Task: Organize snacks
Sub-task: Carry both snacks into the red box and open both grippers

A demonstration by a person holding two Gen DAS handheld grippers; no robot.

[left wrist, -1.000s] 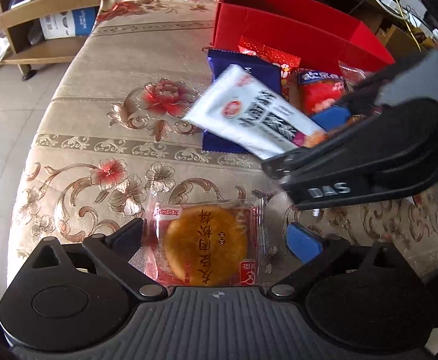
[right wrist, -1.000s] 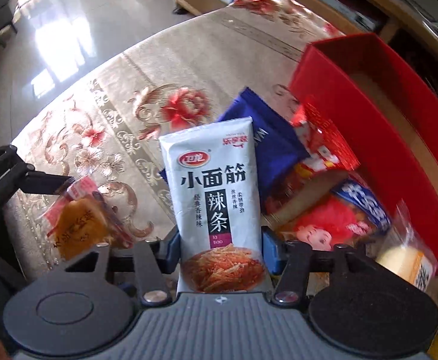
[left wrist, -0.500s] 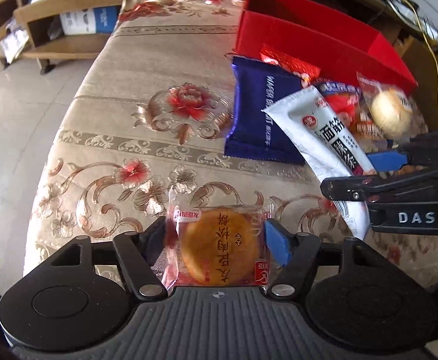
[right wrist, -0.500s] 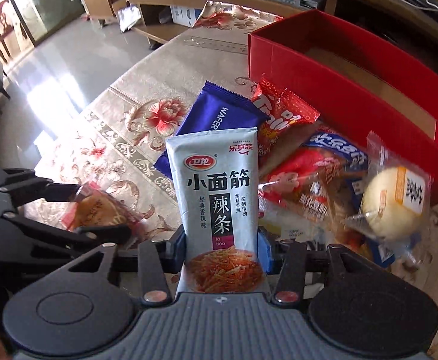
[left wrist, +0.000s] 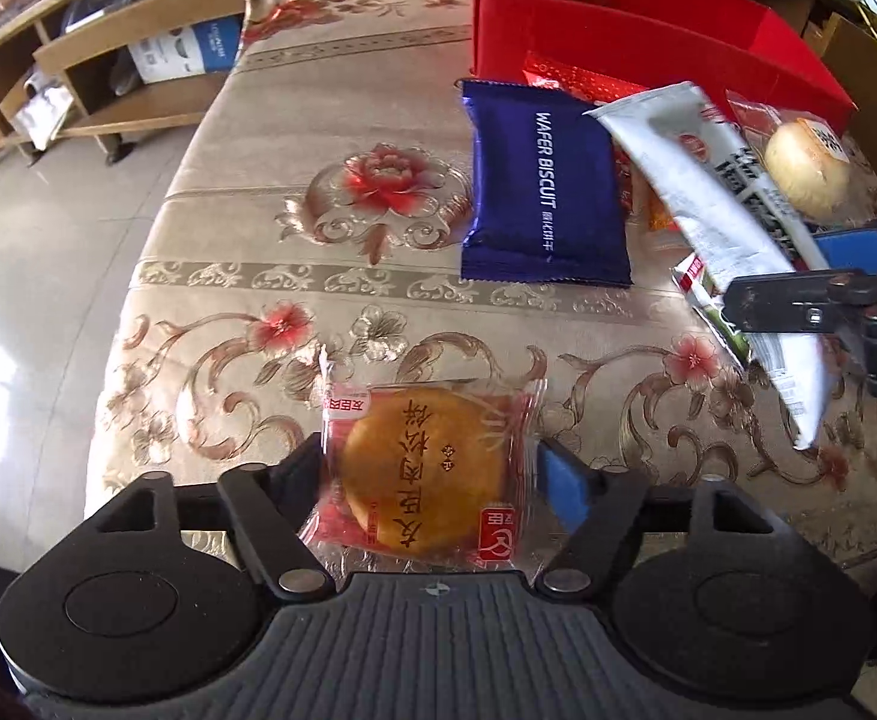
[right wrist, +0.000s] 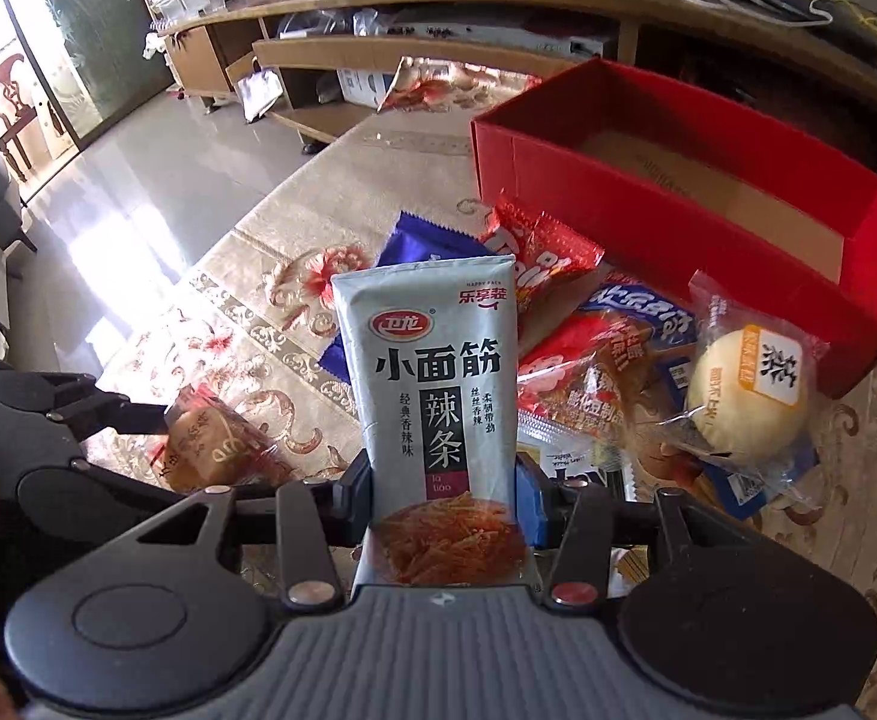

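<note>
Left wrist view shows your left gripper [left wrist: 432,468] closing on the round golden pastry in its clear wrapper [left wrist: 426,474]; the jaws are still coming together, and the blue pad on the right side already touches the wrapper edge, while the pad on the other side is hidden behind the plastic (I cannot tell if it presses). This pastry lies on the floral tablecloth [left wrist: 330,240], at the near edge of the table. Further from you, the blue wafer biscuit pack [left wrist: 543,186] rests flat on the cloth, just in front of the red box [left wrist: 618,42]. Right wrist view shows your right gripper [right wrist: 444,492] pinching the white spicy-strip packet [right wrist: 432,384] at its lower part, with both pads pressed on the sides, and the packet stands upright above the table. Behind it you see the pile of snacks: a red crinkled bag [right wrist: 540,264], a red and blue bag [right wrist: 606,360] and a pale bun in clear wrap [right wrist: 750,390], all just beside the red box, which is open and shows its brown bottom. Your left gripper is also seen there at the left side, with the pastry between its jaws.
</note>
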